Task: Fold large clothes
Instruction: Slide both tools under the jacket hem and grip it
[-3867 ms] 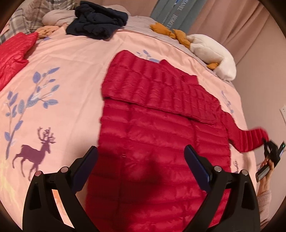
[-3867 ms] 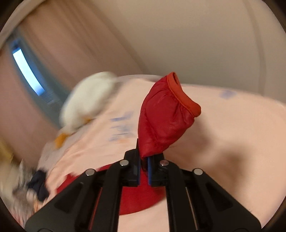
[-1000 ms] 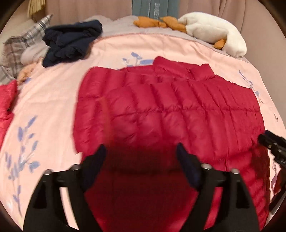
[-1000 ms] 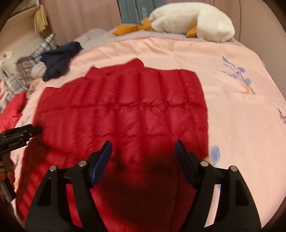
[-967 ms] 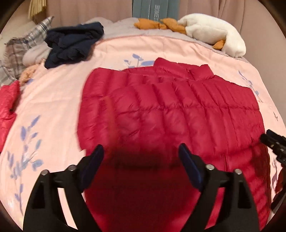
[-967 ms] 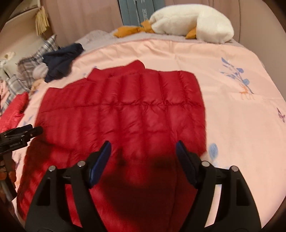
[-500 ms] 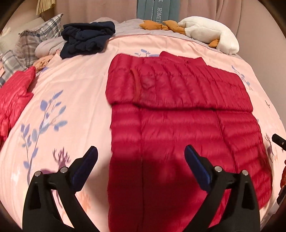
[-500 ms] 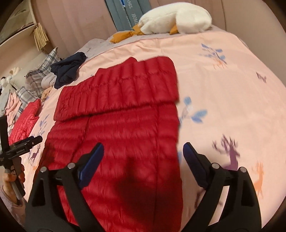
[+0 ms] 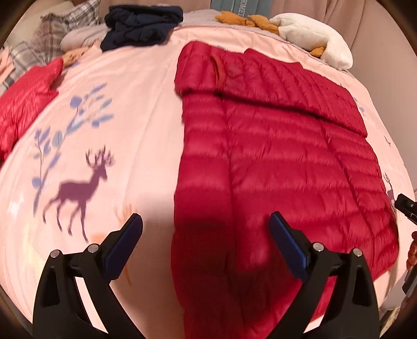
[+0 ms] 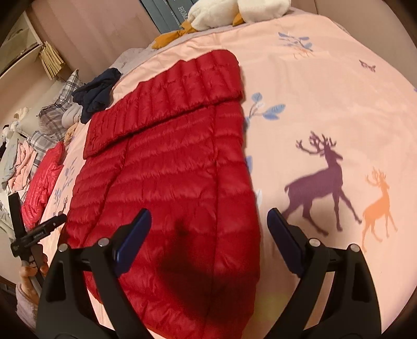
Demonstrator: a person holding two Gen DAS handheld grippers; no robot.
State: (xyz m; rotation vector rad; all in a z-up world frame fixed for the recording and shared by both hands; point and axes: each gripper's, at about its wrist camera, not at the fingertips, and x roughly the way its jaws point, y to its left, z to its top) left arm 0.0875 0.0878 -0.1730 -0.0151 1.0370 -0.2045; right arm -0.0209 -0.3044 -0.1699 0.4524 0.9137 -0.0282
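Note:
A red quilted down jacket (image 9: 273, 146) lies flat on the pink bed, its sleeves folded across the chest near the collar end. It also shows in the right wrist view (image 10: 169, 167). My left gripper (image 9: 206, 240) is open and empty, above the jacket's near left hem corner. My right gripper (image 10: 208, 232) is open and empty, above the near right hem corner. Each gripper appears at the edge of the other's view.
A pink duvet (image 9: 109, 135) with deer and leaf prints covers the bed. A dark navy garment (image 9: 138, 23), plaid pillows (image 9: 65, 28), a second red jacket (image 9: 23, 94) and a white plush toy (image 9: 312, 39) lie along the far and left edges.
The right sleeve was carried over and laid across the chest, then released. Both grippers drew back from the chest toward the hem end and spread to the two sides.

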